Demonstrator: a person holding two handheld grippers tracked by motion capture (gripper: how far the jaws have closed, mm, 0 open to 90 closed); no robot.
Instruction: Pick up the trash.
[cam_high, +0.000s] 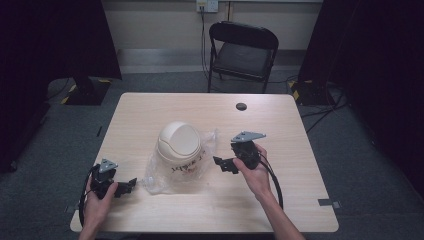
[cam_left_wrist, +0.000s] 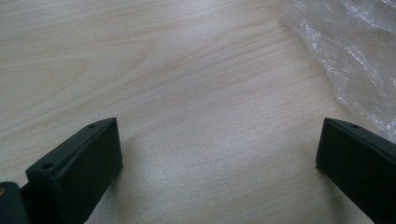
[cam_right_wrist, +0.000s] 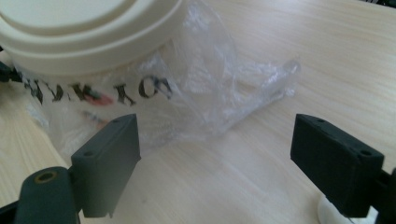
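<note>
The left gripper sits at the near left of the pale wooden worktop, jaws spread wide with nothing between them. Just right of it lies a thin clear plastic bag with dark letters. It looks light, soft and slippery, so a loose edge is probably the best place to pinch. A round cream plastic bin with a domed lid stands in the bag; what is inside the bin is hidden. The right gripper waits beside it, jaws spread too.
</note>
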